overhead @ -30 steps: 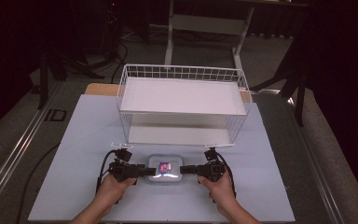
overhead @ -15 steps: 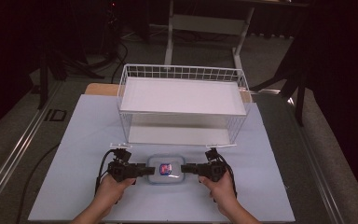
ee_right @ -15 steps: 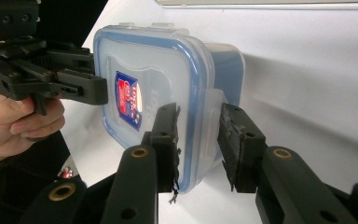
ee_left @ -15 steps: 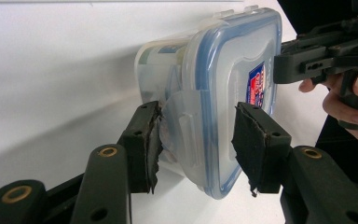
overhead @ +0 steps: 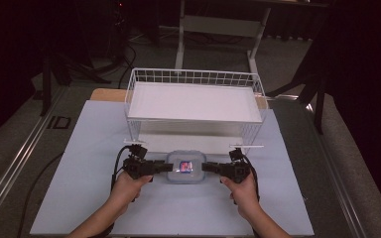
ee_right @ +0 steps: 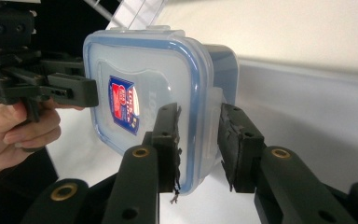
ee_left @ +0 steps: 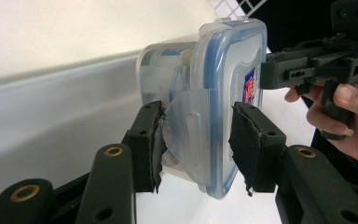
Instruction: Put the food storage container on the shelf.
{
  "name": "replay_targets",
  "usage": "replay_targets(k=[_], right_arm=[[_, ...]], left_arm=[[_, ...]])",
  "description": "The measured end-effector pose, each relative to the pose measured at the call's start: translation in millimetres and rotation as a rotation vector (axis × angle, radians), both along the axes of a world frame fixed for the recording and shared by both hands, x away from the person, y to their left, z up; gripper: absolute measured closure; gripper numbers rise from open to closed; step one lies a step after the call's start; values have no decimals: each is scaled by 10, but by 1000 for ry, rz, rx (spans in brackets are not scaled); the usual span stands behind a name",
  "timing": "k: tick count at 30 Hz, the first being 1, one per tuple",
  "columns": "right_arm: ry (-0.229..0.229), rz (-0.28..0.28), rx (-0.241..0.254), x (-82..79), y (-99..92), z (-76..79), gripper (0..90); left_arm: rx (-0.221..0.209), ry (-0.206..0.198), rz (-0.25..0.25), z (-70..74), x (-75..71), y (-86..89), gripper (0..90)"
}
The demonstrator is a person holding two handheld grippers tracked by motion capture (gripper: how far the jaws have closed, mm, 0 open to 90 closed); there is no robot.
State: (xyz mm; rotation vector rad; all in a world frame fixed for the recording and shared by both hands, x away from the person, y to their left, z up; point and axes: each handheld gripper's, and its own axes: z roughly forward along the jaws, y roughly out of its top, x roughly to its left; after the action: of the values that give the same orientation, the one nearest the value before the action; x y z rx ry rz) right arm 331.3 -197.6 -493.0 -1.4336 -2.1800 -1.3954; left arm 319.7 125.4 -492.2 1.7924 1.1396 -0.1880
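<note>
From where I stood, the clear lidded container point(overhead: 185, 167) sat on the counter point(overhead: 79, 148) just in front of the white wire shelf rack point(overhead: 193, 99), between the person's two hands. The left tongs point(overhead: 162, 167) had come in from one end and the right tongs point(overhead: 209, 168) from the other. In the left gripper view the left tongs point(ee_left: 196, 135) straddled the blue-rimmed lid edge and the clear latch flap point(ee_left: 186, 126); one pad pressed the container wall, the other stood just off the lid face, so they were narrow but not fully bearing on it. In the right gripper view the right tongs point(ee_right: 199, 144) bracketed the opposite latch in much the same way, with a sliver of gap on at least one side. I judged the step to be seating both grips on the end latches, either to lift the box or to work the flaps. To do it well, both sets of tongs needed to close evenly, squarely across the rim instead of on the flexible flap alone, since a thin flap could bend and let the box twist. I thought the two hands should move together and level, because the contents inside, too blurred to name, could shift. Any lift toward the rack would have to clear its lower front wire point(overhead: 193, 145).
</note>
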Motion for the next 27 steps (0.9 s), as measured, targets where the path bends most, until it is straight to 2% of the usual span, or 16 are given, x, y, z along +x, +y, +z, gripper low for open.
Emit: replay_targets(k=[3, 7, 9, 12, 13, 15, 18, 22, 24, 27], right_arm=[[-7, -19, -6, 67, -36, 16, 696], [-11, -48, 2, 161, -101, 8, 706], [-7, -68, 23, 216, -138, -16, 708], [-27, -94, 3, 279, -141, -46, 706], [-33, -102, -8, 306, -142, -61, 707], [-29, -117, -5, 337, -135, -102, 707], [-39, -124, -27, 375, -100, -136, 707], [-36, -134, -31, 446, -85, -144, 706], [-40, -140, -34, 477, -82, -129, 713], [-72, -159, -42, 507, -87, -73, 719]], left_arm=[[-2, -2, 0, 7, 88, -43, 558], [-15, -53, 8, 16, 203, -103, 559], [-19, -60, 12, -5, 278, -132, 558], [-30, -41, 19, -96, 393, -171, 553], [-43, -41, 38, -131, 418, -175, 553], [-43, -39, 45, -172, 454, -173, 549], [-55, -34, 53, -242, 509, -160, 547], [-68, -44, 71, -266, 573, -159, 546], [-55, -47, 79, -265, 619, -180, 532], [-88, -37, 84, -267, 674, -206, 527]])
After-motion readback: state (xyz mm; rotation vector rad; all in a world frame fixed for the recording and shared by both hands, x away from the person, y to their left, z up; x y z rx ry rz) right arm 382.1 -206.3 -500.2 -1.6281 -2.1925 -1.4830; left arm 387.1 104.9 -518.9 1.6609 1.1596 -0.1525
